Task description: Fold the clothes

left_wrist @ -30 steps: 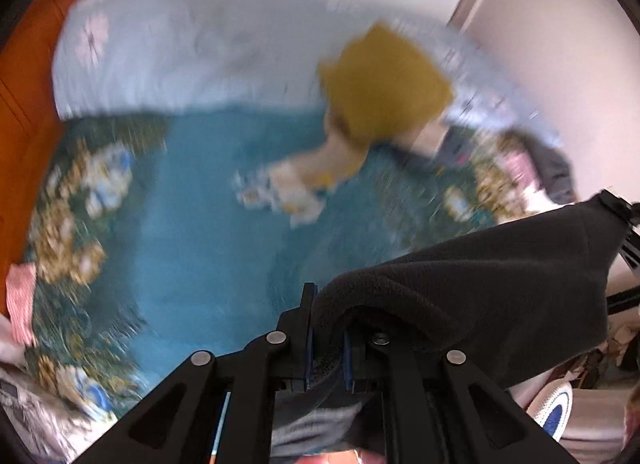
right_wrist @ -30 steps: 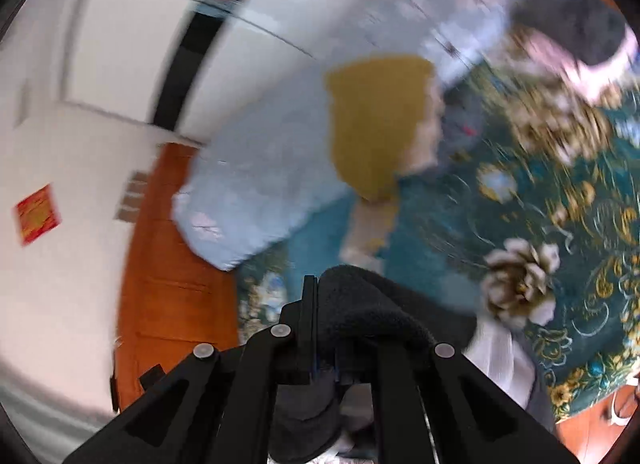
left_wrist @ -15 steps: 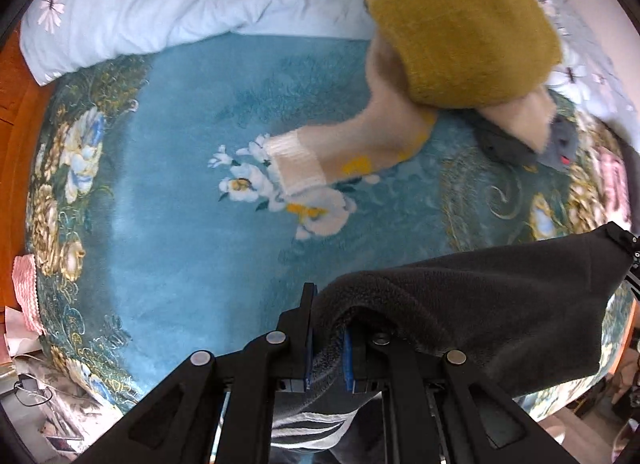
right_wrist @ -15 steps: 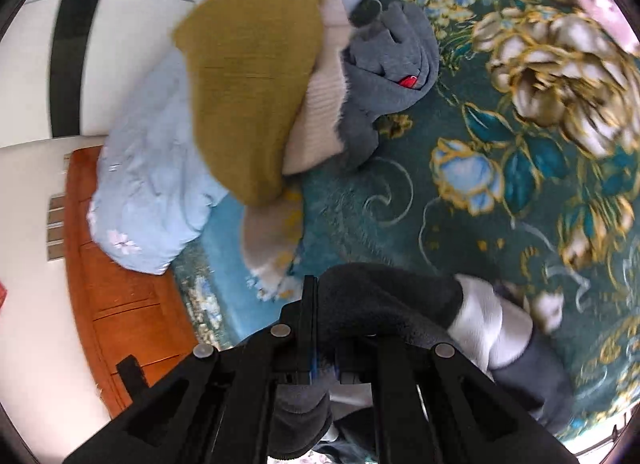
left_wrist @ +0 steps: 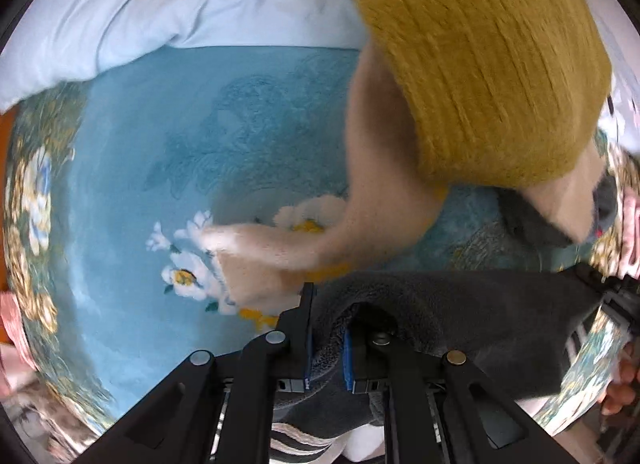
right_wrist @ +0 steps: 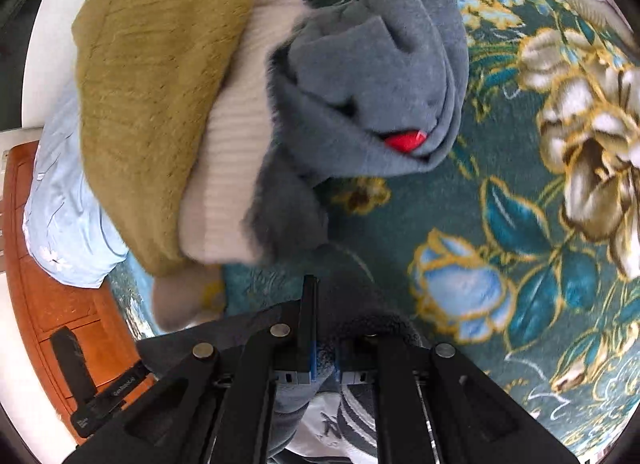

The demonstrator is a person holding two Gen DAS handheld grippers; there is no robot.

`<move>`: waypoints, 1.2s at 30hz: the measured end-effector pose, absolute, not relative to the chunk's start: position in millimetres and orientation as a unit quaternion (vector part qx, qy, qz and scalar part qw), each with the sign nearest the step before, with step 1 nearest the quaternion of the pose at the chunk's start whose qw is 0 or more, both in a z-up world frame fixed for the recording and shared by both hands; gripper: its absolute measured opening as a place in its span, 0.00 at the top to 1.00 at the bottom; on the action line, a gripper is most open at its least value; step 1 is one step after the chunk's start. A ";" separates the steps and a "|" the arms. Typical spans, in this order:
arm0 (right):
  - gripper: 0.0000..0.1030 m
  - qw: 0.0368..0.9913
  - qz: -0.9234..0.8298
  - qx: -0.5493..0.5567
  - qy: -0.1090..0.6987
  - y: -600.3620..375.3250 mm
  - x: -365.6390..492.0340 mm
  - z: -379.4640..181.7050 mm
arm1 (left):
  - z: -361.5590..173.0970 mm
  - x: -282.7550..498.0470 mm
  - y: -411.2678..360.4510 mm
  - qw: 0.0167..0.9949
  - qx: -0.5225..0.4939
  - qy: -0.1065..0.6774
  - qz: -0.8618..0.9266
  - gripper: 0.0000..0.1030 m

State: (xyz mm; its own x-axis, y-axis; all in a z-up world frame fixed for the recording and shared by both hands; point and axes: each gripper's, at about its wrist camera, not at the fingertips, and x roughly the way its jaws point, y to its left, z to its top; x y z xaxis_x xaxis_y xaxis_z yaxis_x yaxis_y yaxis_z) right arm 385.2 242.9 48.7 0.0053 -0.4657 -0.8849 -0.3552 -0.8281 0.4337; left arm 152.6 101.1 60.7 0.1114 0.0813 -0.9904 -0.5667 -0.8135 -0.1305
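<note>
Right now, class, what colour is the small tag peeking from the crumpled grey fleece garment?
Bright red, seen best in the right wrist view.

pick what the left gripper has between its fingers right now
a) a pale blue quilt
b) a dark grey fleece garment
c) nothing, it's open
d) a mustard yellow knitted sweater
b: the left gripper is shut on the dark grey fleece garment, whose edge is bunched between its fingers, while the mustard yellow knitted sweater lies apart on the bed.
</note>
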 end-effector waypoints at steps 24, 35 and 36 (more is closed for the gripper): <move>0.41 -0.009 -0.743 0.595 -0.307 229.7 542.5 233.9 | 9.1 229.0 -219.3 0.141 -0.755 0.035 0.639 0.41; 0.41 -0.098 -0.772 0.553 -0.297 213.3 653.8 317.6 | -54.6 237.6 -215.7 0.211 -0.807 -0.021 0.552 0.54; 0.41 -0.097 -0.775 0.552 -0.293 210.1 658.7 322.1 | -54.7 237.1 -214.0 0.215 -0.806 -0.024 0.551 0.85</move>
State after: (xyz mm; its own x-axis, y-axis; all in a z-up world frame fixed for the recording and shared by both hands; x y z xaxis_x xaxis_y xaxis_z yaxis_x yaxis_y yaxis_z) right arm 658.7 210.1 322.1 -0.3713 -0.1722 -0.9124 -0.4741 -0.8098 0.3457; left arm 237.1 -214.0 -54.7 0.3910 0.2746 -0.8785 -0.1987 -0.9068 -0.3719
